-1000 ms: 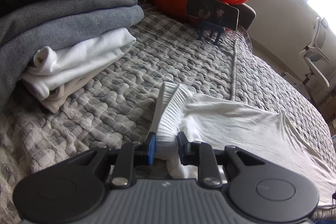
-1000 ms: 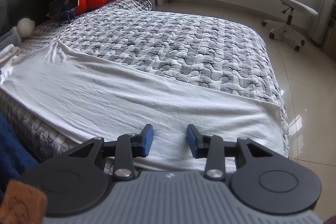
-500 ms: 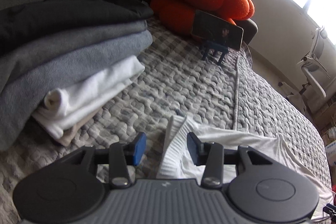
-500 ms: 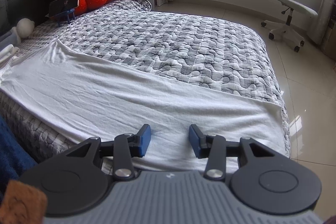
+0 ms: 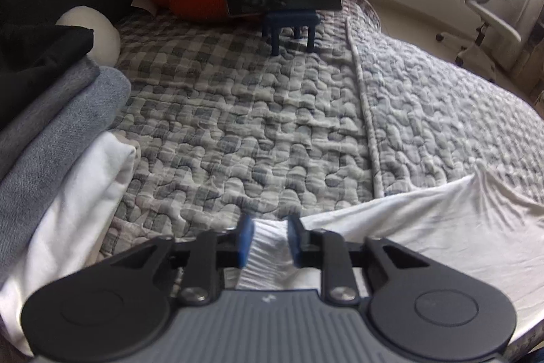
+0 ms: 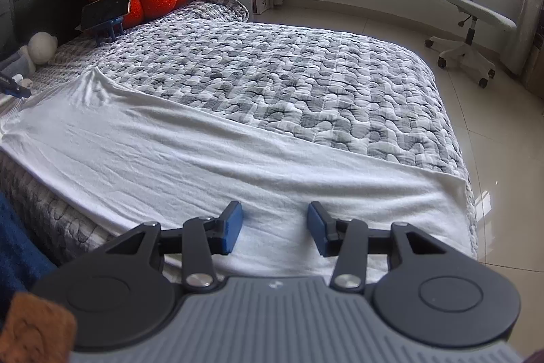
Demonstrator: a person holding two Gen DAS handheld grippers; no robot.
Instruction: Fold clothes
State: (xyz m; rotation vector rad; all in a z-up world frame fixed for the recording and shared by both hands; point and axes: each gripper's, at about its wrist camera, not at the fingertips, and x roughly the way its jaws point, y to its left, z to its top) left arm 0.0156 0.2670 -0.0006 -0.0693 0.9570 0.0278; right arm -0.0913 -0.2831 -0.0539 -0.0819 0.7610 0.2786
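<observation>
Your left gripper (image 5: 268,240) just squeezed in, pinching ribbed end of white garment (image 6: 210,159). Garment lies long across near bed edge, stretching toward your right gripper (image 6: 275,227): jaws apart, hovering just over cloth.

Both wrist views look down across one bed (image 6: 306,84).
</observation>
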